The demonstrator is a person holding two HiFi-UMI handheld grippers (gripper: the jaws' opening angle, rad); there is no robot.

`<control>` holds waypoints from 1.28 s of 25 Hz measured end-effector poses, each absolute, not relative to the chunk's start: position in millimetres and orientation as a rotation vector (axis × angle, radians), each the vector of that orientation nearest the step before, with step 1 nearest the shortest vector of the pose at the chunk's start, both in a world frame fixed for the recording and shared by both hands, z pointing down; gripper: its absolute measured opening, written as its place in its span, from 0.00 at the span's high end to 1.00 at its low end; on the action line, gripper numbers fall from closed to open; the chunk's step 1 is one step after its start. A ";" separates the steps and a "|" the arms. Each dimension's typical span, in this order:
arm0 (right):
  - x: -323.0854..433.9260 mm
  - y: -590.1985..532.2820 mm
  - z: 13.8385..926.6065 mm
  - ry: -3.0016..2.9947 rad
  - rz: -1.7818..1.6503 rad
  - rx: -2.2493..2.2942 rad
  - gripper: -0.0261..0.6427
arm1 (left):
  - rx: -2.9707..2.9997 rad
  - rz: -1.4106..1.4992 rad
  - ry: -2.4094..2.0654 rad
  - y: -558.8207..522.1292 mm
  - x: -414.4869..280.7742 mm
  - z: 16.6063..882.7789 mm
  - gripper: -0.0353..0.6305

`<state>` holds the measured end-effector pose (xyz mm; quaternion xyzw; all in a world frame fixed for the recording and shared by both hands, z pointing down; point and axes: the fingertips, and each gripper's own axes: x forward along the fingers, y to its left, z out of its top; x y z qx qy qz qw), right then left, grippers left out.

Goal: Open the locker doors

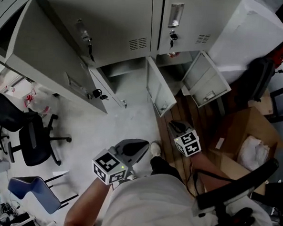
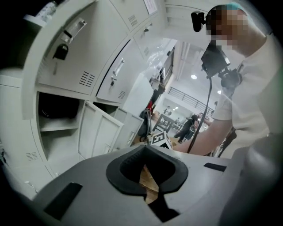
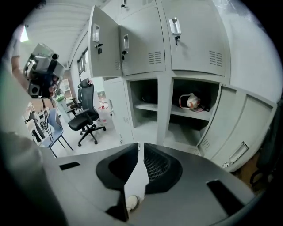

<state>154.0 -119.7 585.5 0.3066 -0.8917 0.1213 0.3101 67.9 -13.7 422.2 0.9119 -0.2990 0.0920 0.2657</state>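
While both claws hang in front of the bank of grey metal lockers (image 1: 123, 18), the head view shows the left claw (image 1: 138, 146) and the right claw (image 1: 175, 125) pointing toward it, clear of every door. One tall upper door (image 1: 49, 56) at the left stands swung out, three small lower doors (image 1: 159, 90) hang open beneath, and an upper door with a silver handle (image 1: 173, 16) is shut, keys dangling at its lock. A black swivel chair (image 1: 35, 137) and a blue chair (image 1: 29, 189) stand on the pale floor (image 1: 126, 123) at the left; a brown cardboard box (image 1: 245, 135) sits at the right. From the left gripper view, the left claw's tips meet with nothing between them, a sliver of wooden floor (image 2: 148, 181) showing behind, and the right claw's marker cube (image 2: 160, 139) sits just past it. From the right gripper view, the right claw stands narrow, a thin wedge apart and empty, a white shoe (image 3: 131, 202) showing through the gap; two lower compartments (image 3: 143, 95) gape ahead, a pink-and-white bundle (image 3: 191, 101) on one shelf.
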 end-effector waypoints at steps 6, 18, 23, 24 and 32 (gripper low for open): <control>110.2 -60.7 520.8 -2.414 0.344 0.834 0.91 | 2.495 0.242 -0.849 42.3 15.9 391.1 0.93; 22.4 62.8 404.4 -2.593 0.283 0.849 0.92 | 2.579 0.155 -0.823 154.1 -53.6 346.8 0.93; 8.6 96.3 385.7 -2.619 0.268 0.834 0.92 | 2.595 0.157 -0.845 180.4 -66.2 342.4 0.93; 6.2 101.1 384.2 -2.620 0.267 0.829 0.92 | 2.594 0.153 -0.845 184.9 -67.5 342.0 0.93; -20.7 132.9 378.2 -2.642 0.251 0.752 0.92 | 2.577 0.134 -0.843 210.7 -74.5 345.0 0.93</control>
